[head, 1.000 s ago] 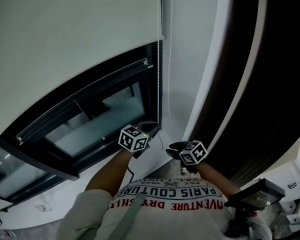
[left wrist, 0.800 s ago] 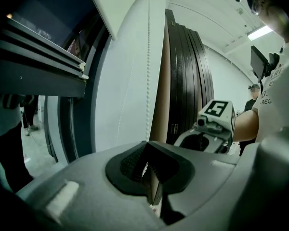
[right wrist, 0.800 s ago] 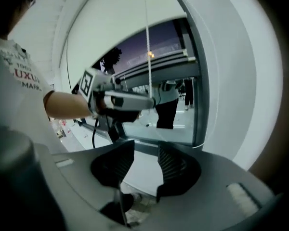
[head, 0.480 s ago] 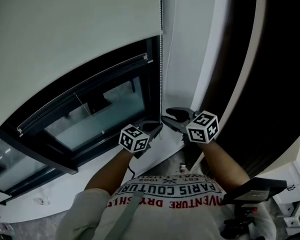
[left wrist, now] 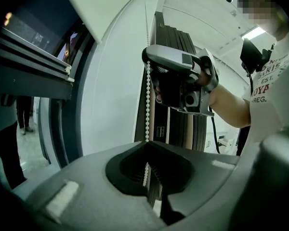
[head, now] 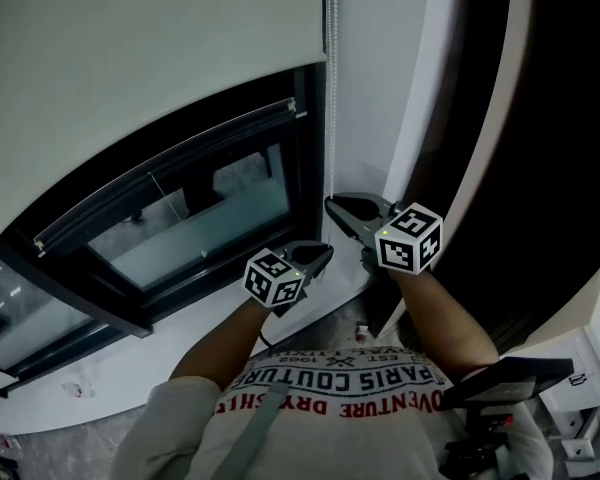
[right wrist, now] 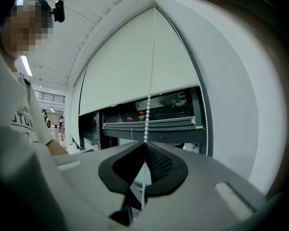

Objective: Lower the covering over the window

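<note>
1. Leftmost, the roller blind (head: pixel 130 58) covers the upper part of the window (head: pixel 205 213). Its lower edge hangs above the dark glass, well left of both grippers.
2. Next, the left gripper (head: pixel 323 252) is the lower of the two. Its jaws are pressed together on the bead chain (head: pixel 330 98), which drops straight into the seam between the pads.
3. That chain runs down beside the right edge of the window frame and is straight between the two grippers.
4. Slightly right and higher, the right gripper (head: pixel 332 204) has just been closing its jaws. They pinch the same chain, which enters at the tips from above, with a short length hanging out beneath.
5. Hidden parts: the head view's upper edge cuts off the top of the blind, and the gripper bodies and arms cover the chain below the left gripper. A second strand (right wrist: pixel 205 124) beside the frame shows clearly only in the right gripper view.
6. Writing: the shirt (head: pixel 340 388) reads "PARIS COUTURE", upside down in the head view. The smaller lines are too blurred to read.
</note>
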Action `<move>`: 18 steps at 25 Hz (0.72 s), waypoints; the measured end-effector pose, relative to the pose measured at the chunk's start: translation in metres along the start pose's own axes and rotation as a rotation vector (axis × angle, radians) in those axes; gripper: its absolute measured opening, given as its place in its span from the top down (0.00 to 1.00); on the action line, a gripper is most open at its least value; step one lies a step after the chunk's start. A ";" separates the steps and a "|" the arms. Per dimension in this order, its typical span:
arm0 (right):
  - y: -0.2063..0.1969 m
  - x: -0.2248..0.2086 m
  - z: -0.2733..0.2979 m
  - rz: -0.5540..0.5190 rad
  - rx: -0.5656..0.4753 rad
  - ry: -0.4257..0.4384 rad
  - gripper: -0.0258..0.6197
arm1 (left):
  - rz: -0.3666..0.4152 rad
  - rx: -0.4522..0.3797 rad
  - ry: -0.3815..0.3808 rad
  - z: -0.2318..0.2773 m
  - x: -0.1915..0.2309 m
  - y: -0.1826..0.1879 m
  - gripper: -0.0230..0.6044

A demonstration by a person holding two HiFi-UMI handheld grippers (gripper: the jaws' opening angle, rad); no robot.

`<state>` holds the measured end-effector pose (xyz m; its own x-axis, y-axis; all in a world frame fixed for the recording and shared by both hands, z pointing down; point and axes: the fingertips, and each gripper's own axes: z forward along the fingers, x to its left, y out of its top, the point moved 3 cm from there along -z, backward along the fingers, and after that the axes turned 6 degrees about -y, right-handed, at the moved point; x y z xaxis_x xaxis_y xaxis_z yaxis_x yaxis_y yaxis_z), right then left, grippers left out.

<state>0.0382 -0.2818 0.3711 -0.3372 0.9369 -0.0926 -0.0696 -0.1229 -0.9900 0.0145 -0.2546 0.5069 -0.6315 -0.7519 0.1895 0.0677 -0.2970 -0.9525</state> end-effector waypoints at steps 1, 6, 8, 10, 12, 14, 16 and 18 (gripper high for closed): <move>-0.001 0.000 -0.002 -0.004 -0.009 -0.007 0.95 | 0.007 -0.004 0.006 0.000 -0.001 0.000 0.96; -0.004 -0.004 -0.005 -0.003 -0.044 -0.037 0.95 | 0.021 0.004 0.002 0.003 -0.001 -0.002 0.96; -0.004 -0.005 -0.003 -0.004 -0.050 -0.047 0.95 | 0.021 0.006 -0.001 0.001 0.002 -0.002 0.96; -0.004 -0.005 0.001 0.000 -0.053 -0.059 0.95 | 0.019 0.010 -0.004 -0.003 0.007 -0.002 0.96; -0.007 -0.004 0.006 0.005 -0.039 -0.069 0.95 | 0.025 0.037 -0.008 -0.007 0.011 -0.005 0.96; -0.013 -0.003 0.012 0.018 -0.023 -0.079 0.95 | 0.038 0.067 -0.010 -0.009 0.012 -0.012 0.96; -0.018 -0.004 0.014 0.049 -0.035 -0.090 0.95 | 0.027 0.059 -0.010 -0.012 0.015 -0.016 0.96; -0.019 -0.005 0.018 0.064 -0.051 -0.104 0.95 | 0.011 0.046 -0.014 -0.015 0.019 -0.017 0.96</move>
<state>0.0245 -0.2898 0.3926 -0.4352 0.8883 -0.1467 0.0021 -0.1620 -0.9868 -0.0104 -0.2549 0.5233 -0.6196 -0.7633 0.1828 0.1099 -0.3151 -0.9427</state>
